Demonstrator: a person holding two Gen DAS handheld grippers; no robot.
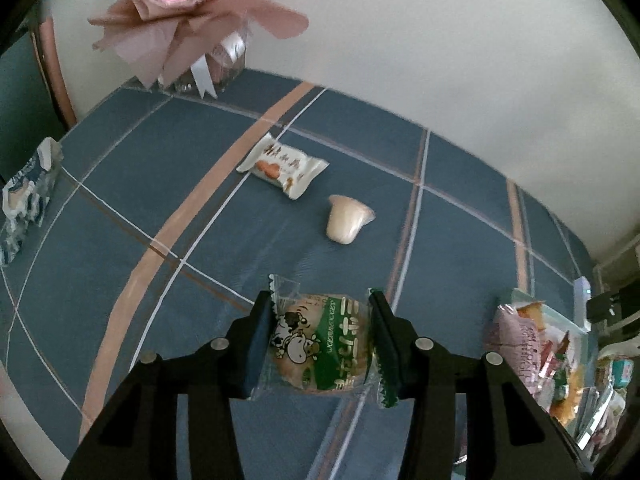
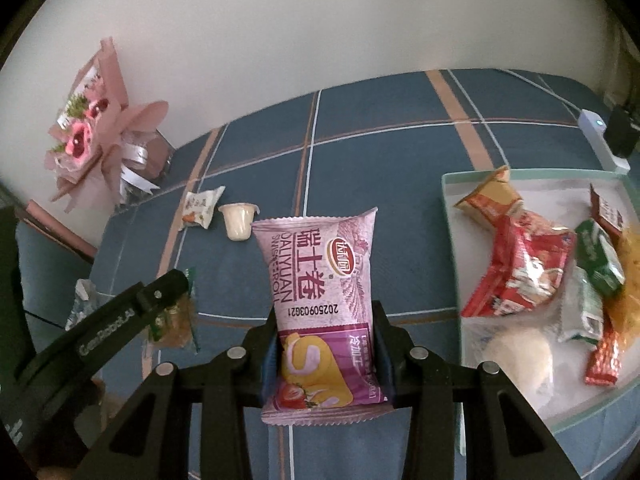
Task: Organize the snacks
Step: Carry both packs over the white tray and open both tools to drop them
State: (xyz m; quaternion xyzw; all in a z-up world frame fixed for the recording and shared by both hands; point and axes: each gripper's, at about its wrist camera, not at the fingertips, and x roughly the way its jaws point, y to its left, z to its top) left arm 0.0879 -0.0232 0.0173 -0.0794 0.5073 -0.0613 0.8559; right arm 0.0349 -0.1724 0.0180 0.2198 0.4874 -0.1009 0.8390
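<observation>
Your purple snack pack (image 2: 320, 300) says "DALIYUAN SWISS ROLL" and "20250903G21". The other black gripper arm (image 2: 108, 328) reads "GenRobot.AI".

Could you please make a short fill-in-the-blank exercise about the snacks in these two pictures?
1. The left claw is shut on a clear packet with a cartoon ____ printed on it.
2. The right claw is shut on a ____ Swiss roll packet.
3. The jelly cup lies on the ____ checked tablecloth.

Missing words: cow; purple; blue
</observation>
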